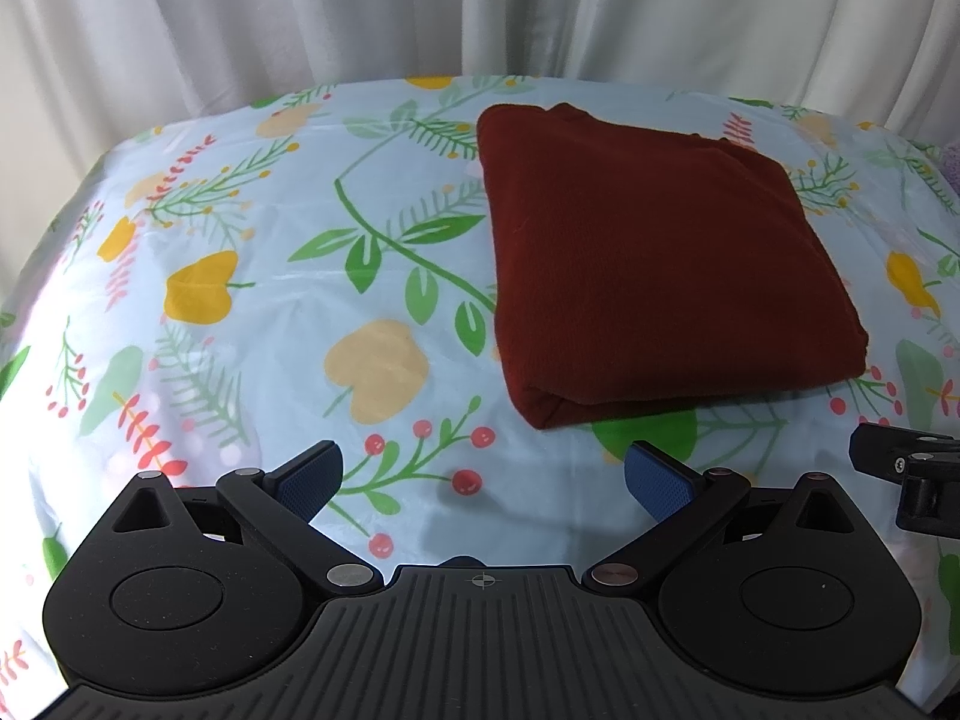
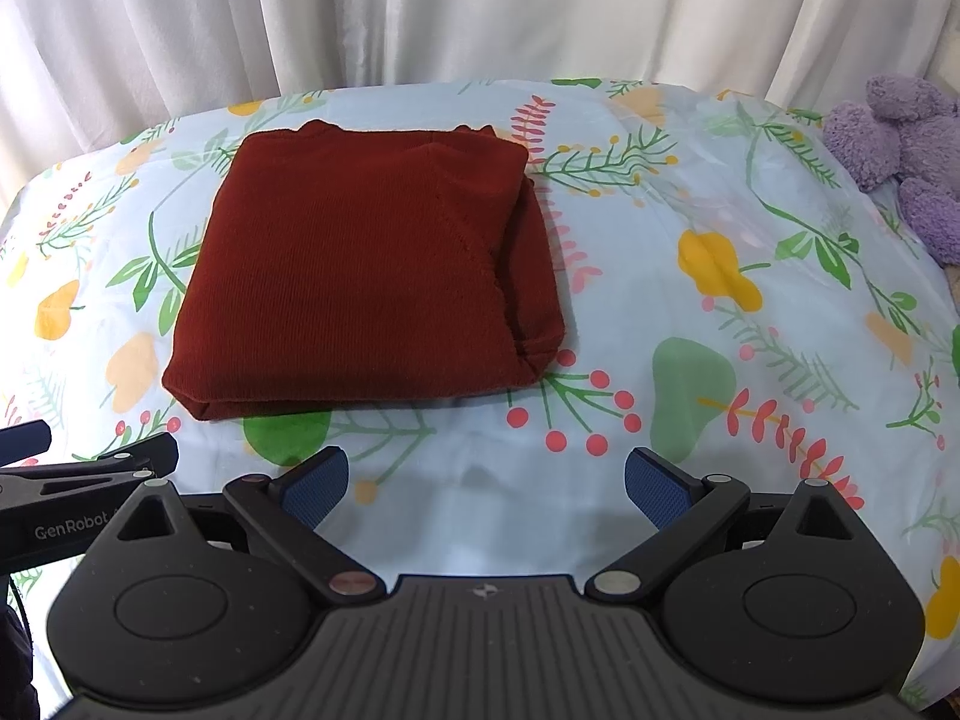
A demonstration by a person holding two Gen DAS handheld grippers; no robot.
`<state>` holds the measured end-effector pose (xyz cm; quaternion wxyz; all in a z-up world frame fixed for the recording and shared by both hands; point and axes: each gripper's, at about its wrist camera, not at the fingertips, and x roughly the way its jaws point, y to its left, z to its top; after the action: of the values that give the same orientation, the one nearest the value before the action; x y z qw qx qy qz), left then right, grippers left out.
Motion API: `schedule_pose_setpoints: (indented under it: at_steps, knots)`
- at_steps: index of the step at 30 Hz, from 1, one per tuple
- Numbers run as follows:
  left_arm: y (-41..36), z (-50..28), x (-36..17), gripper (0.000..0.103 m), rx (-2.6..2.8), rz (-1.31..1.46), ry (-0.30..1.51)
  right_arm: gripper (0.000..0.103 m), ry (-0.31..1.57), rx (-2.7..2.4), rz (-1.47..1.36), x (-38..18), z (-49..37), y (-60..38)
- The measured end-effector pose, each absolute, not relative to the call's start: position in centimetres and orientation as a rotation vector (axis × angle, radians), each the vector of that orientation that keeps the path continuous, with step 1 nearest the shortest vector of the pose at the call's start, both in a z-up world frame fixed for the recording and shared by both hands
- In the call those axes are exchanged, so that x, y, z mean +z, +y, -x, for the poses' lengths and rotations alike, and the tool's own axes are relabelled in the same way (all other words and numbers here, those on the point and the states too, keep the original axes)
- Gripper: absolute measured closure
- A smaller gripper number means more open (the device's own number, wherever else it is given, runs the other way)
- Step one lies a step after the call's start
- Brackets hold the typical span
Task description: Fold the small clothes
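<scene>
A dark red garment (image 1: 654, 258) lies folded into a thick, roughly square packet on a floral cloth (image 1: 252, 312) that covers the surface. The cloth is pale blue with green leaves, yellow and peach fruit shapes and red berries. In the left wrist view the packet sits right of centre, with its rounded folded edge on the near side. In the right wrist view it sits left of centre (image 2: 366, 276), and its right side shows stacked layers with a tucked-in pocket of fabric.

The left gripper (image 1: 483, 477) hovers over the near part of the cloth, its jaws spread wide and holding nothing. Both blue pads (image 1: 657, 483) are apart from the garment, the right one just near of the packet's near edge. The right gripper (image 2: 486, 480) is likewise wide open and empty, above bare cloth to the near right of the packet, not touching it.

Each gripper shows at the edge of the other's view: part of the right one at the right border of the left wrist view (image 1: 906, 477), and the left one at the left border of the right wrist view (image 2: 84, 480), so they sit side by side.

White curtains (image 2: 480, 12) hang along the far side. A purple plush toy (image 2: 906, 156) lies at the far right edge of the cloth, well apart from the garment.
</scene>
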<state>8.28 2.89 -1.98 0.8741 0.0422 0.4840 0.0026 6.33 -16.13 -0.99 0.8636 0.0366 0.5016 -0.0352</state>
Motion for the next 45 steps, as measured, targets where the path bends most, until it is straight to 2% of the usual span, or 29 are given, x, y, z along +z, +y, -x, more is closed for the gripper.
schedule_pose_setpoints:
  at_steps: [45]
  knots:
    - [2.51, -8.32, -2.05, 0.000, -0.039, -0.113, 0.996, 0.004, 1.049, -0.082, -0.064, -1.15, -6.52, -16.06]
